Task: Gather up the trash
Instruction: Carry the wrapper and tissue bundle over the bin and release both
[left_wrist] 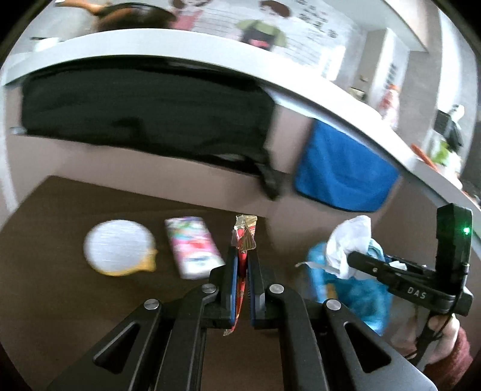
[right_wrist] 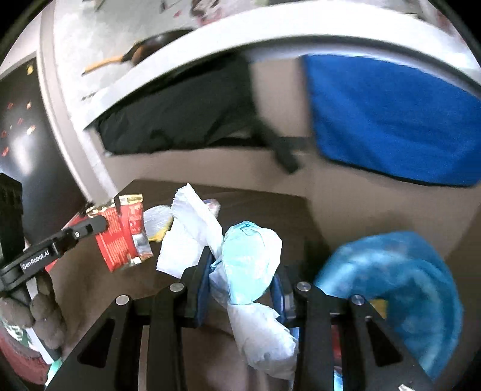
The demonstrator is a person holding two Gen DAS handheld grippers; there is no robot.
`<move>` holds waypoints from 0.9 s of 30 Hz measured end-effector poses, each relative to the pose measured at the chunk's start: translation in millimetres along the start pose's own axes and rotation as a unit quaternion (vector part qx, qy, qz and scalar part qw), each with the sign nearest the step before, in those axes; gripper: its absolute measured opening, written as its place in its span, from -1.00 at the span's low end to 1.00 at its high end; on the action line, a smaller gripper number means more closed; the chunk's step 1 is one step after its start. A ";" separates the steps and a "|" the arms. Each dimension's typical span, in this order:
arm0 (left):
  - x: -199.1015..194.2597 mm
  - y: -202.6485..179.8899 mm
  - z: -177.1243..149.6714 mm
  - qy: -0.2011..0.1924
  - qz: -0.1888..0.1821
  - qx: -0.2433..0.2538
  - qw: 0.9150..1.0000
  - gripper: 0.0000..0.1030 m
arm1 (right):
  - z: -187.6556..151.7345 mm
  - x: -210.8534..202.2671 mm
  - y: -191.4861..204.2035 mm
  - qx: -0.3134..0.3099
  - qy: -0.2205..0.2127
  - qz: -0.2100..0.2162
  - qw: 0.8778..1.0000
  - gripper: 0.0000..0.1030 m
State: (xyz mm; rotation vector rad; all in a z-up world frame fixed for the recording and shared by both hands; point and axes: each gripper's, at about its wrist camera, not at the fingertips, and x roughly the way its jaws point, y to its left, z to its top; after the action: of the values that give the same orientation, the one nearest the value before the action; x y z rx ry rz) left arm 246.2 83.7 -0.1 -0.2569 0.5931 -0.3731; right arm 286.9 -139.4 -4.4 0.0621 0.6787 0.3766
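Observation:
My left gripper (left_wrist: 244, 255) is shut on a red and gold snack wrapper (left_wrist: 245, 237), held above the brown table (left_wrist: 60, 210); the wrapper also shows in the right wrist view (right_wrist: 123, 237). My right gripper (right_wrist: 240, 264) is shut on a crumpled white and pale blue tissue wad (right_wrist: 249, 261), seen from the left wrist view too (left_wrist: 348, 243). A blue plastic trash bag (right_wrist: 399, 288) sits just right of the right gripper. A round white lid on yellow (left_wrist: 118, 246) and a pink printed packet (left_wrist: 192, 246) lie on the table.
A black cloth (left_wrist: 144, 111) and a blue towel (left_wrist: 342, 171) hang from a grey counter edge (left_wrist: 180, 45) behind the table. A dark pan (left_wrist: 132, 15) sits on the counter.

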 end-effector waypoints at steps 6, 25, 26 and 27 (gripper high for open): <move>34.7 -78.4 -8.2 0.027 -0.067 0.031 0.997 -0.89 | -21.8 -54.1 -61.8 0.038 -0.037 -0.060 0.997 -0.39; 132.6 -171.9 -48.1 0.115 -0.143 0.061 0.981 -0.84 | -79.7 -64.6 -173.7 0.120 -0.027 -0.119 0.985 -0.37; 135.1 -168.5 -47.9 0.119 -0.147 0.055 0.980 -0.83 | -80.7 -62.4 -174.9 0.121 -0.025 -0.117 0.985 -0.33; 138.7 -164.5 -48.5 0.125 -0.153 0.044 0.979 -0.78 | -81.5 -60.1 -175.3 0.121 -0.023 -0.115 0.986 -0.32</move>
State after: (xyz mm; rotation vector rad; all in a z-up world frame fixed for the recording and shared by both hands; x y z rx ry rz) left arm 280.1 -128.0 -51.6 -0.2170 0.7845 -0.7346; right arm 249.3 -329.6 -62.9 0.2207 0.6744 0.0683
